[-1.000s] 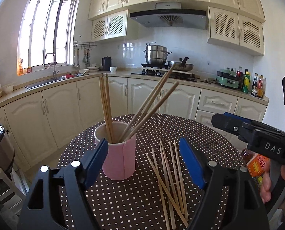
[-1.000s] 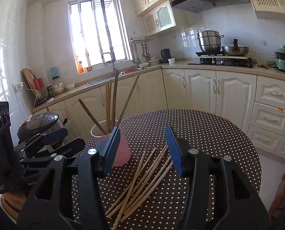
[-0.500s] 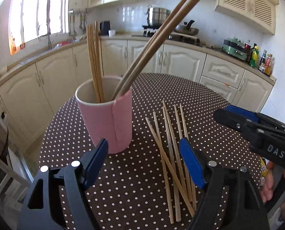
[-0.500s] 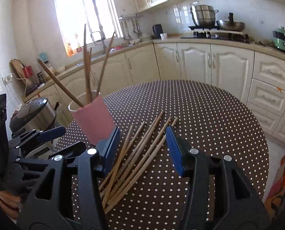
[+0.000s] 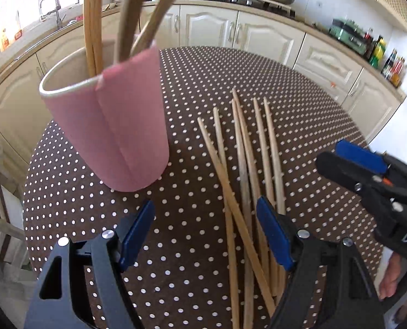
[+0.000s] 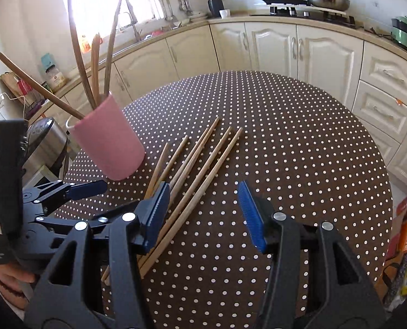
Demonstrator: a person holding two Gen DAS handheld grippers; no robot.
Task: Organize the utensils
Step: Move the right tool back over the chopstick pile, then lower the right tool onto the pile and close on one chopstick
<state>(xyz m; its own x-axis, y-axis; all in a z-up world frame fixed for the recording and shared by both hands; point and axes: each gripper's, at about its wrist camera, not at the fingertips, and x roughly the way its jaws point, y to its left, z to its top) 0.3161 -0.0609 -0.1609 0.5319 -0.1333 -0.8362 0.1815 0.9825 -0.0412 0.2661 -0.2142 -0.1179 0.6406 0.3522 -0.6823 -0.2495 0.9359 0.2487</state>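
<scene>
Chopsticks, loose pale wooden sticks (image 5: 247,164), are lying fanned on the brown polka-dot tabletop (image 6: 299,150) beside the pink cylindrical cup (image 5: 115,126); your left hand-held gripper (image 5: 206,235) and right hand-held gripper (image 6: 203,213) are hovering wide open, empty. Light, stiff, rolling easily, I judge: be pinching one mid-shaft.
</scene>
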